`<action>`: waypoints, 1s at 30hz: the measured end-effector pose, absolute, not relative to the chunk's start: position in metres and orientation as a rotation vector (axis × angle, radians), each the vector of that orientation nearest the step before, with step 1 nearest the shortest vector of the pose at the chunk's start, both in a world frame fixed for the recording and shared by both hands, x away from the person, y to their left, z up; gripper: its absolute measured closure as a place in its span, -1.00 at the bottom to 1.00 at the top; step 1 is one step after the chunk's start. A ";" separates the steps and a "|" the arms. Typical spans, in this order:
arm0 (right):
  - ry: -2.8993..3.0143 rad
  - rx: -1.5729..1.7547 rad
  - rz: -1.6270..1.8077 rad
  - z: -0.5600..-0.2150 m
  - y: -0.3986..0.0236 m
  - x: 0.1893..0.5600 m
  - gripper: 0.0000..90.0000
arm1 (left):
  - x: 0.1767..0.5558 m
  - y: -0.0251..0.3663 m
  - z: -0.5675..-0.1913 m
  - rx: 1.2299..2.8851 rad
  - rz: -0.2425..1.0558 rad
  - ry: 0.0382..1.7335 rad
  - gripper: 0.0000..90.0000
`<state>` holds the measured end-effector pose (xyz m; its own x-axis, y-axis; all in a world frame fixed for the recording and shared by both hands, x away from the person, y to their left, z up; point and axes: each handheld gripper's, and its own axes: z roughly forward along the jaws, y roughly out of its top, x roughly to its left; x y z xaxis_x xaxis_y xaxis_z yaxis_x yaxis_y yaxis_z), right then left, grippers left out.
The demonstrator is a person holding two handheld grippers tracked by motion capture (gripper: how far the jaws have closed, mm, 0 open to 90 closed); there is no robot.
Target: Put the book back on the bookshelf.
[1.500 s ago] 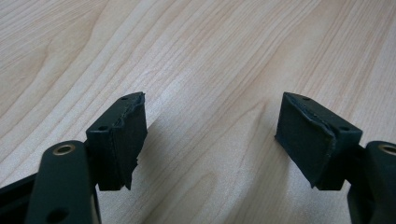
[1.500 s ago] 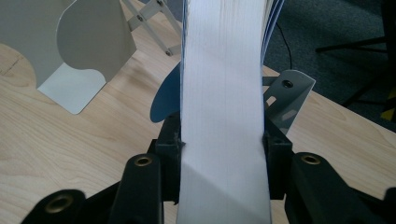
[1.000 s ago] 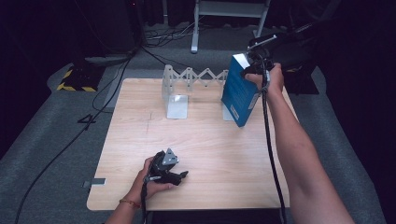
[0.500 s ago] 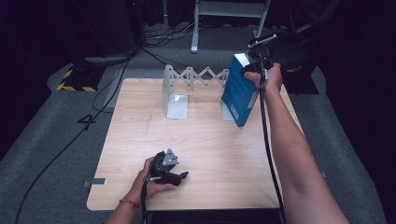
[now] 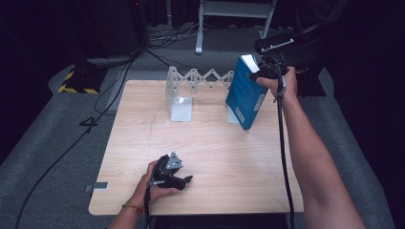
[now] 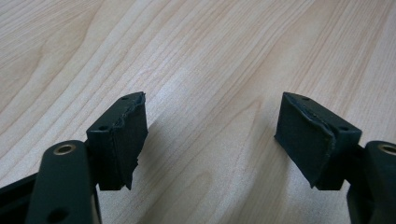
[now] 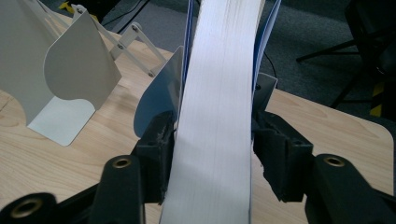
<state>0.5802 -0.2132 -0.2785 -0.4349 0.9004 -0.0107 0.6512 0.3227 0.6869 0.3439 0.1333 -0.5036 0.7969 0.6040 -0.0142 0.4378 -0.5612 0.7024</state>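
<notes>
Right gripper (image 5: pixel 261 75) releasing a blue book (image 5: pixel 245 95) set on the wooden table (image 5: pixel 210 143) at the rack's right end

Its jaws have just been opening, the white page block still between them, so it should back straight off without tipping the leaning book; the white accordion bookend rack (image 5: pixel 184 90) is thin, smooth metal; the left gripper (image 6: pixel 210 140) rests on the tabletop, its padded jaws apart and empty

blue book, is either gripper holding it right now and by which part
The blue book sits between the right gripper fingers at its upper page edge, jaws just opening, grip unclear. The left gripper is empty.
</notes>
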 end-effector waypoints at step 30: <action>2.246 1.213 0.970 -0.325 -0.240 0.532 -0.13 | 0.344 0.133 -0.504 2.255 0.295 0.766 -0.44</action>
<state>0.5320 -0.2405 -0.3249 -0.5382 0.8424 -0.0261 0.5585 0.3796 0.7376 0.3441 0.1333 -0.5037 0.7969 0.6039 -0.0150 0.4379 -0.5605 0.7029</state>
